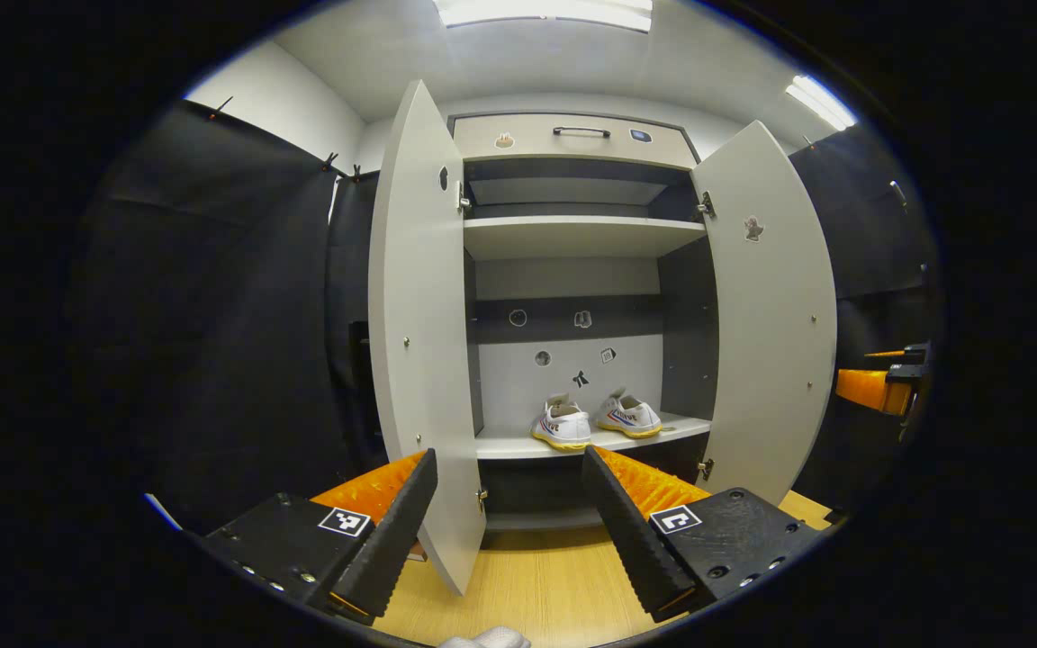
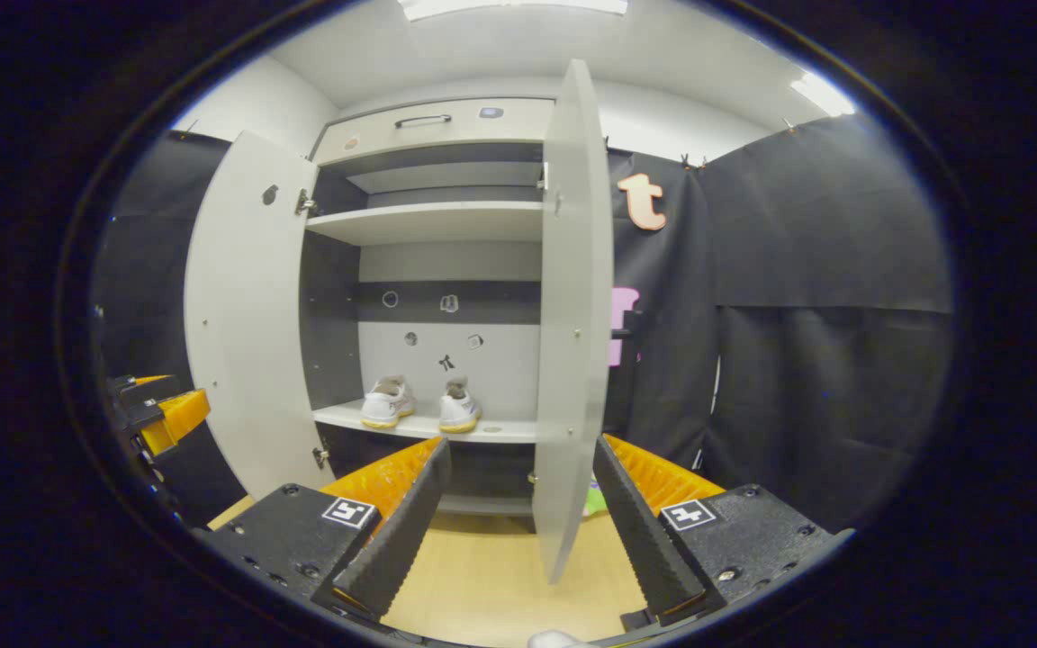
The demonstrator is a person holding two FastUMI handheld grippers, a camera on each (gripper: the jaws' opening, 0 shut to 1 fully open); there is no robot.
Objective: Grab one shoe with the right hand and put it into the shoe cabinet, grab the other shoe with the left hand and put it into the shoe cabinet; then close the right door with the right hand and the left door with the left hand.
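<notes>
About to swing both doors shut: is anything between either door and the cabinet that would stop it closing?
Nothing visible. Both shoes sit back on the lower shelf, inside the cabinet front. The left door and right door stand wide open with clear paths.

both views low, facing open shoe cabinet from near

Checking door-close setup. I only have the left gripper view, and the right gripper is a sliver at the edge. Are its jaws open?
Observer: Yes. The right gripper is open and holds nothing.
Operator: Lined up on the right door?
Observer: The right door appears edge-on, its free edge in line with the gap between the jaws. I can't judge contact.
Operator: Anything behind that door?
Observer: A small green object sits on the floor by its foot, too small to identify.
</notes>
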